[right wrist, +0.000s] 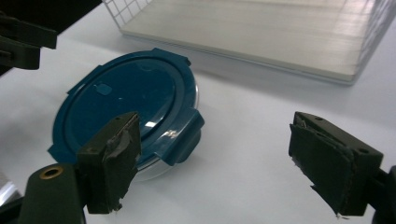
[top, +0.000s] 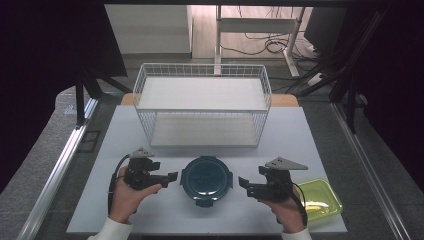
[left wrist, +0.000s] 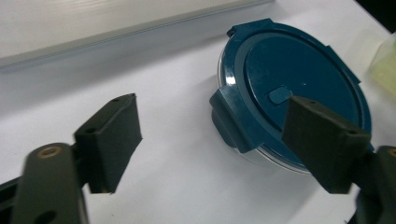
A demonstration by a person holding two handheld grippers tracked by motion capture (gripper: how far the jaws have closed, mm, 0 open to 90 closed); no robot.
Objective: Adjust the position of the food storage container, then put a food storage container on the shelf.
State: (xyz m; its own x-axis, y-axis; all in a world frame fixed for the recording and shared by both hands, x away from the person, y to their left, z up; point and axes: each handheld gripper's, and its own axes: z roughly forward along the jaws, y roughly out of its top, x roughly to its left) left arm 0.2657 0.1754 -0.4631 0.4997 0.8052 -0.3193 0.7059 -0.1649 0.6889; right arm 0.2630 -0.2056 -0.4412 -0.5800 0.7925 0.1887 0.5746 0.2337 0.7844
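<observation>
A round container with a dark blue clip-on lid (top: 206, 179) sits on the white table between my two grippers. My left gripper (top: 173, 176) stands just to its left, jaws wide apart with nothing between them. In the left gripper view the lid (left wrist: 285, 79) lies ahead and to the right, its side clip (left wrist: 229, 122) folded down. My right gripper (top: 242, 182) waits just right of the container, open and empty. From the right gripper view the lid (right wrist: 126, 100) lies left of centre, with a clip (right wrist: 182, 137) facing the camera.
A white wire basket with two shelves (top: 202, 107) stands behind the container at the table's far side. A yellow-green tray (top: 320, 199) lies at the front right, partly under my right hand. The table's front edge runs just below both hands.
</observation>
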